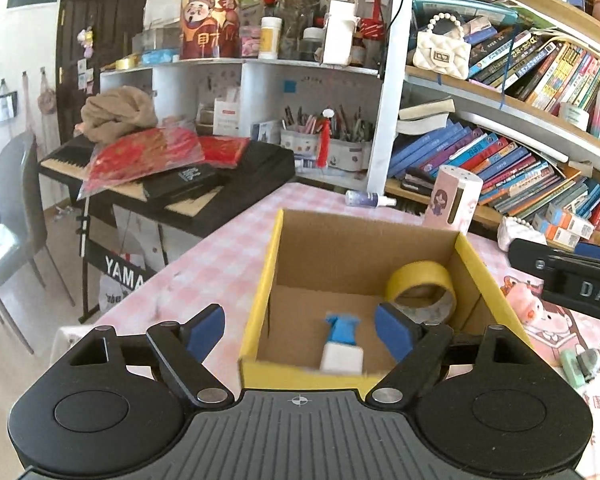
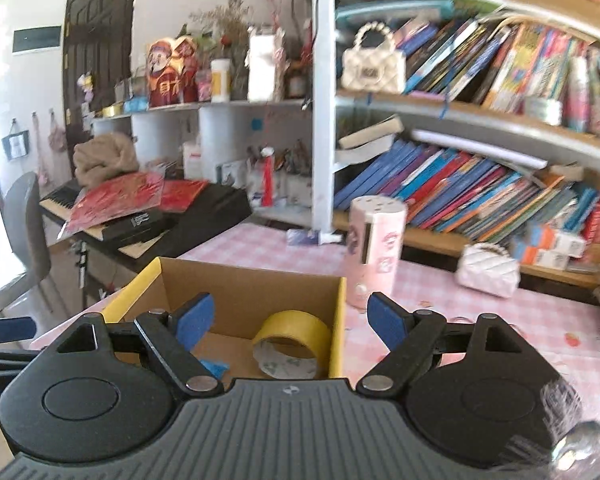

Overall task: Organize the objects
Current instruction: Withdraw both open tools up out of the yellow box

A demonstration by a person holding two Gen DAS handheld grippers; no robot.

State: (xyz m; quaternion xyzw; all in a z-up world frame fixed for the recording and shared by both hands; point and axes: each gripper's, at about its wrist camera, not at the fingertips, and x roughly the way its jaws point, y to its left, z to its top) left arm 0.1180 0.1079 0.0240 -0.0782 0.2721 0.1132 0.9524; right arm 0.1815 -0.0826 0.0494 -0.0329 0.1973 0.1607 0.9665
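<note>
Cardboard box holds round yellow tape roll.

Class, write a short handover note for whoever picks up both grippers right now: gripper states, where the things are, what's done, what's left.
Left gripper: open, holding nothing, above the cardboard box.
Right gripper: open, holding nothing, over the box's right side.
Done: the yellow tape roll and the small blue-capped bottle are in the box.
Perhaps left: on the table outside the box are the pink canister, the spray bottle and the white purse.
</note>
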